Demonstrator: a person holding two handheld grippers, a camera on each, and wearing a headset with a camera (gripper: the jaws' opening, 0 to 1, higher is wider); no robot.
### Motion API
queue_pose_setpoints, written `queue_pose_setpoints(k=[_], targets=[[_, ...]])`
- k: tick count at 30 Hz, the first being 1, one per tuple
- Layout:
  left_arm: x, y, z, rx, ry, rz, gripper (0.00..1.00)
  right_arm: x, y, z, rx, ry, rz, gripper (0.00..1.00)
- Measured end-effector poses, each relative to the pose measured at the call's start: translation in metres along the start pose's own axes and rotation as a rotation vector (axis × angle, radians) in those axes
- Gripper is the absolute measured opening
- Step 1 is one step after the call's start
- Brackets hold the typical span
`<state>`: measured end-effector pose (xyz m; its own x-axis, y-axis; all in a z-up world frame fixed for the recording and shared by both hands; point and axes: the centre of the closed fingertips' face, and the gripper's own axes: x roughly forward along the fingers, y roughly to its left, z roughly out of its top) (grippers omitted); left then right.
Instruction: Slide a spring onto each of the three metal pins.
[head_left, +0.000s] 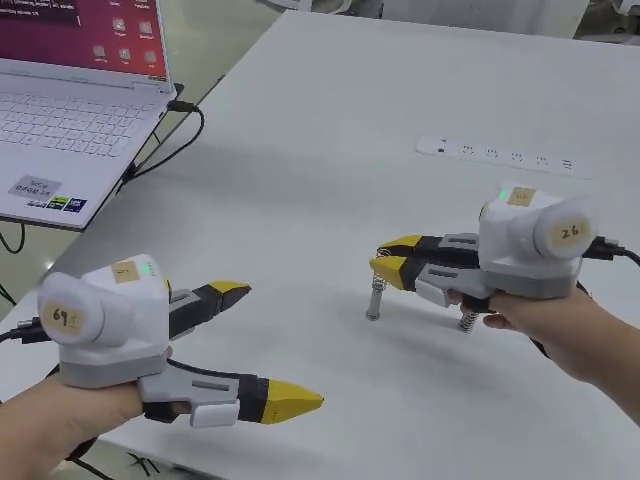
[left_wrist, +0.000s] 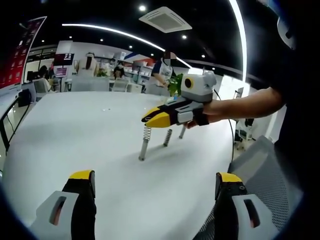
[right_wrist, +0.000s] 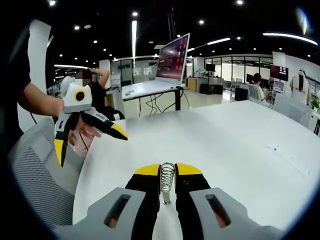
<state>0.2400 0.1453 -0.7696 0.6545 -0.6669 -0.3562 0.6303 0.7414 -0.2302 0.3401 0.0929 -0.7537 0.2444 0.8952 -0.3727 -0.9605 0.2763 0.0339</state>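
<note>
My right gripper (head_left: 393, 258) is shut on a spring (head_left: 379, 284) that sits around the upper part of an upright metal pin (head_left: 374, 306). In the right gripper view the spring (right_wrist: 167, 176) stands upright between the closed yellow jaw tips (right_wrist: 167, 170), with the pin (right_wrist: 166, 198) below it. The left gripper view shows this pin (left_wrist: 143, 149) in front of two more pins (left_wrist: 167, 138) (left_wrist: 182, 131), both apparently wrapped in springs. One of these spring-wrapped pins (head_left: 467, 320) peeks out under the right hand. My left gripper (head_left: 262, 345) hovers open and holds nothing, well to the left of the pins.
An open laptop (head_left: 70, 110) with a black cable (head_left: 175, 135) sits at the table's far left. A white power strip (head_left: 505, 157) lies at the back right. The white table (head_left: 300, 200) is bare between the grippers.
</note>
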Motion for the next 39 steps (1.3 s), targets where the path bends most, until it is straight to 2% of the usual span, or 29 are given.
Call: queue_pose_setpoints(k=[20,39], targets=[[-0.001,0.000,-0.001,-0.002,0.005,-0.001,0.97,0.002,0.000,-0.005,0.009,0.012,0.003,0.08],[0.000,-0.001,-0.003,-0.005,0.009,-0.002,0.96,0.008,0.002,-0.018,-0.009,0.056,0.010,0.08]])
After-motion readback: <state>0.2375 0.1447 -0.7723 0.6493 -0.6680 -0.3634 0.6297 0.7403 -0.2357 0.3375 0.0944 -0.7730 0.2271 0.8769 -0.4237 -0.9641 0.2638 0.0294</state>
